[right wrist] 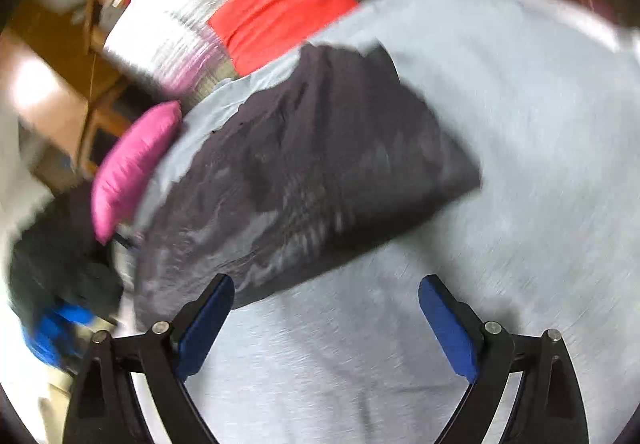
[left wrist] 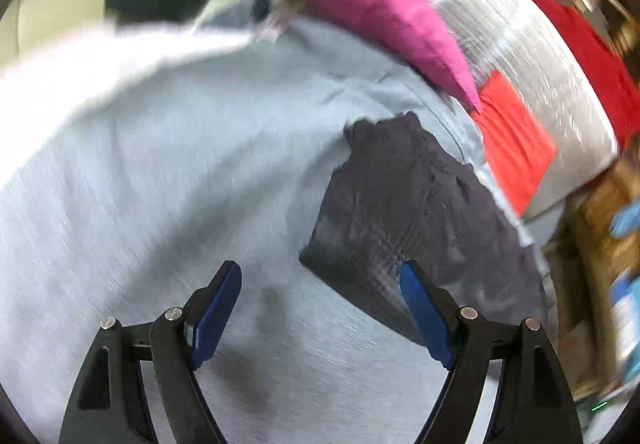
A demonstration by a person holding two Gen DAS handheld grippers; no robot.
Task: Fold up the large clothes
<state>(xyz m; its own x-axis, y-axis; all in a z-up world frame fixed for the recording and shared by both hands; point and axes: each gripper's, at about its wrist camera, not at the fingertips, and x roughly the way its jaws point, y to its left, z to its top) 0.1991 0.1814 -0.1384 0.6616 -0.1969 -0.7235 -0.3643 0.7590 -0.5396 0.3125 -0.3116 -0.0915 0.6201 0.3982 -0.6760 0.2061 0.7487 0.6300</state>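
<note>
Left tongs angled down over pale blue sheet, jaws wide apart, nothing between pads. Right tongs same downward tilt, jaws spread wide, empty too. Dark folded garment flat on sheet: just ahead of left tongs toward right finger, ahead of right tongs toward left finger. Both views smeared with blur; fabric detail hard to read. Beyond: one pink cushion, one orange-red cloth, one white quilted bundle. Dark heap with blue patch at edge, unclear.
</note>
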